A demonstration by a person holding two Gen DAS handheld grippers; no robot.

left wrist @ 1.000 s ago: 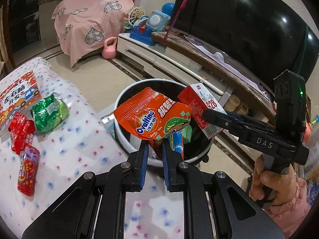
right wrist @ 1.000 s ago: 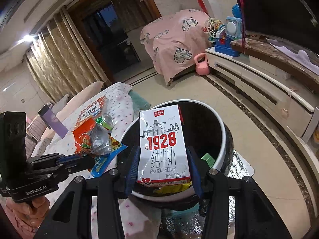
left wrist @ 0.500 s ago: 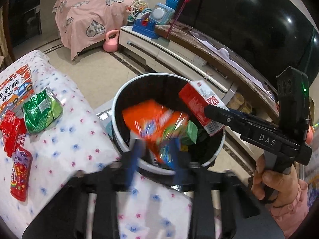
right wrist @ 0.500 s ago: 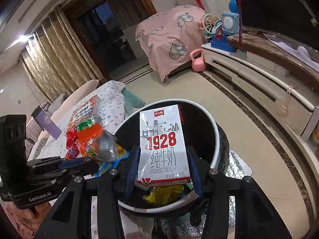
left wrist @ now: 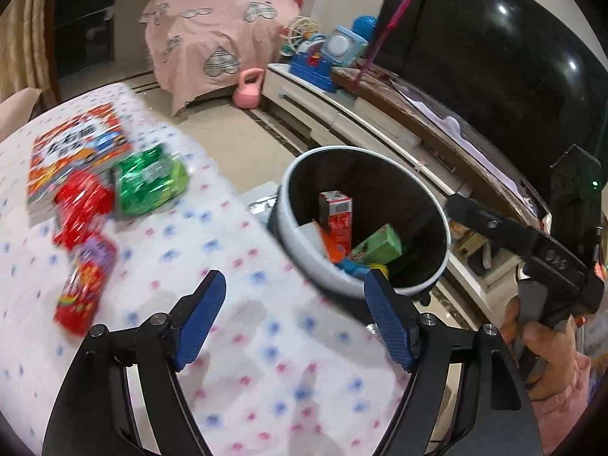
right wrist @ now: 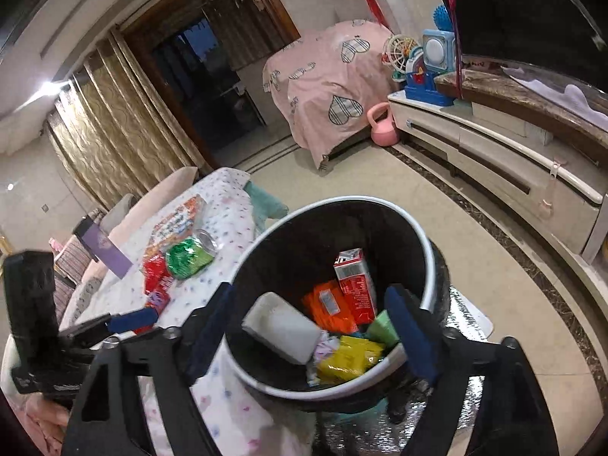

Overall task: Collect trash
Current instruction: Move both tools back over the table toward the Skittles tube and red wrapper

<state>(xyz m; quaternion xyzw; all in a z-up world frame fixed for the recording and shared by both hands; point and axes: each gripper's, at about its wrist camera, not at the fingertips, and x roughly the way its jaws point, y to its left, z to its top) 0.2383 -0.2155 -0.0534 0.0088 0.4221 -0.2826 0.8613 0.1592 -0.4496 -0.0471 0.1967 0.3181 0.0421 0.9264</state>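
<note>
Both grippers stand with their jaws wide apart and nothing between them; the jaws of each have just been opening.

In the left wrist view, the left gripper (left wrist: 294, 317) fills the lower middle of the frame, its blue pads spread over the spotted cloth of the surface (left wrist: 243, 342). The trash bin (left wrist: 296, 235), black inside with a white rim, sits right of centre, just beside the edge of the surface. Inside it lie a red milk carton (left wrist: 336, 216) standing on end, an orange wrapper (left wrist: 332, 249), a green box (left wrist: 378, 247) and something blue and yellow low at the near wall. Still on the surface, at the left of the frame, are a green foil packet (left wrist: 150, 184), a red packet (left wrist: 81, 209), a purple-and-red candy packet (left wrist: 85, 285) and a colourful printed box (left wrist: 78, 148). The right gripper (left wrist: 452, 203) reaches in from the right edge, held by a hand (left wrist: 539, 345) in a pink sleeve.

In the right wrist view, the right gripper (right wrist: 311, 306) frames the bin (right wrist: 427, 262) at lower centre. Within are the red carton (right wrist: 355, 285), the orange wrapper (right wrist: 328, 306), a white block (right wrist: 283, 326), a yellow packet (right wrist: 349, 357) and the green box (right wrist: 382, 328). The green foil packet (right wrist: 188, 256) lies on the surface at centre left, and the left gripper (right wrist: 131, 319) shows at the lower left edge.
</note>
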